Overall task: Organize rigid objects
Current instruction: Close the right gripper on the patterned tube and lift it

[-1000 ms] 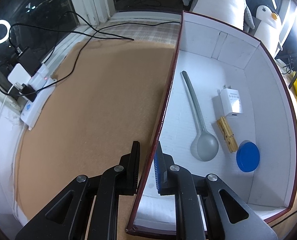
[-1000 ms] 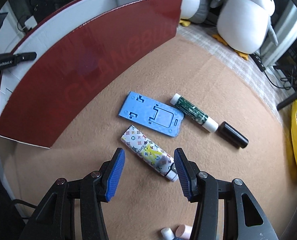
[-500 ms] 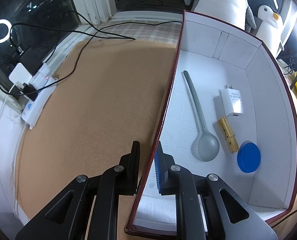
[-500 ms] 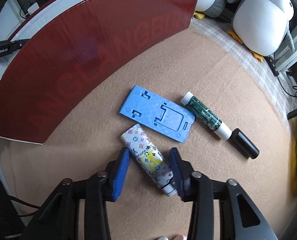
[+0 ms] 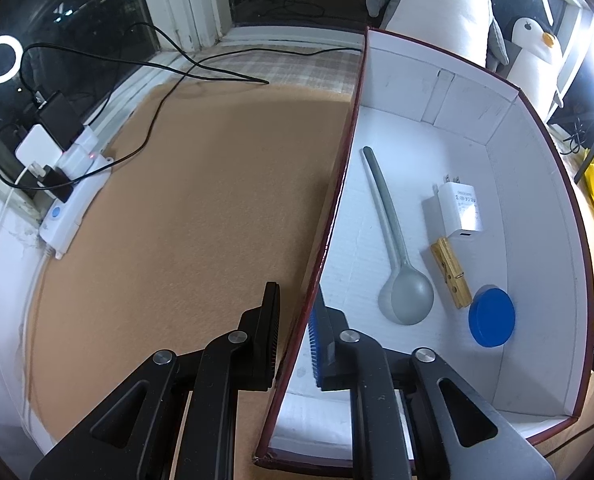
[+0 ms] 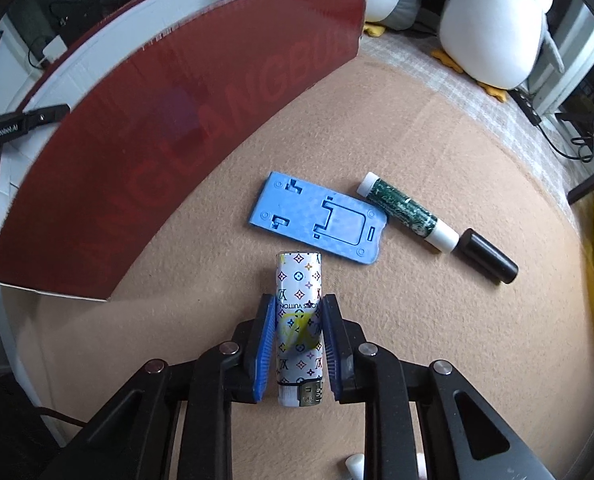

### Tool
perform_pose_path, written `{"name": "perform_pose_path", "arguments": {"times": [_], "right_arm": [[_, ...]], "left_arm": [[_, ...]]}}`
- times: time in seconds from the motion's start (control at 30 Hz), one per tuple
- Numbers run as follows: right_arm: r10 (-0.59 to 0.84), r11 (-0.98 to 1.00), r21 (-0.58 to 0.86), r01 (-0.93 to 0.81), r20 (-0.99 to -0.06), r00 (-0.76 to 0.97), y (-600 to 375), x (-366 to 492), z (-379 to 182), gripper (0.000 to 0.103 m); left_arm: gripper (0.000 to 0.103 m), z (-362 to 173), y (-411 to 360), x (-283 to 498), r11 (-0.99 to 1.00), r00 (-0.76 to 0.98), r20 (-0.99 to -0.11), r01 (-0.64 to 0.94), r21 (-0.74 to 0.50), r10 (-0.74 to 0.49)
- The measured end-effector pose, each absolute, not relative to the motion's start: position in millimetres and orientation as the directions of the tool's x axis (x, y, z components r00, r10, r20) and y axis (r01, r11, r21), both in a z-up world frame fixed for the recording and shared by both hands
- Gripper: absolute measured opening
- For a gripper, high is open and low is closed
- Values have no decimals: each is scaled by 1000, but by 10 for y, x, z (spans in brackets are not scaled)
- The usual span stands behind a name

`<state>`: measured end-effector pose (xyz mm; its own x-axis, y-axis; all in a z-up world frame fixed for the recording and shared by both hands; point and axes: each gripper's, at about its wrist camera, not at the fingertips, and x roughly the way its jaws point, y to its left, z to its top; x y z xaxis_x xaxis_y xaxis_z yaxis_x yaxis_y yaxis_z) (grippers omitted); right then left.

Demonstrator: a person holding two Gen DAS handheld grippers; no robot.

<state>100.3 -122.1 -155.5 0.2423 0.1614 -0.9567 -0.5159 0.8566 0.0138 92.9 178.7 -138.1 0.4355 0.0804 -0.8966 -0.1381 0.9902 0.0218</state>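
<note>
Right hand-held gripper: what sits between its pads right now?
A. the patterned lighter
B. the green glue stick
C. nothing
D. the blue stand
A: the right hand-held gripper has its blue pads pressed on both sides of the patterned lighter, while the blue stand and green glue stick lie apart on the mat.

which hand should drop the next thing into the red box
Right. The right gripper has just closed on the patterned lighter, beside the red box. The left gripper is clamped on the box's wall, steadying it.
</note>
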Motion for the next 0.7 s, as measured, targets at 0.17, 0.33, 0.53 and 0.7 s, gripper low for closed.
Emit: {"name": "perform_pose_path", "arguments": {"times": [0.17, 0.33, 0.53, 0.7], "right_arm": [[187, 873, 22, -487, -938, 293, -1256, 1001, -1269, 21], [218, 877, 28, -480, -913, 346, -1114, 985, -984, 21], [299, 863, 76, -499, -874, 382, -795, 965, -613, 21], [361, 839, 118, -531, -851, 381, -405, 1027, -478, 21]], "left_arm": [[12, -1360, 1791, 917, 991, 449, -891, -132, 9, 68], [11, -1345, 1828, 890, 991, 461, -886, -130, -11, 50], [11, -1344, 1878, 838, 990, 474, -880, -136, -46, 24], [11, -1339, 1892, 824, 989, 480, -877, -134, -56, 15]]}}
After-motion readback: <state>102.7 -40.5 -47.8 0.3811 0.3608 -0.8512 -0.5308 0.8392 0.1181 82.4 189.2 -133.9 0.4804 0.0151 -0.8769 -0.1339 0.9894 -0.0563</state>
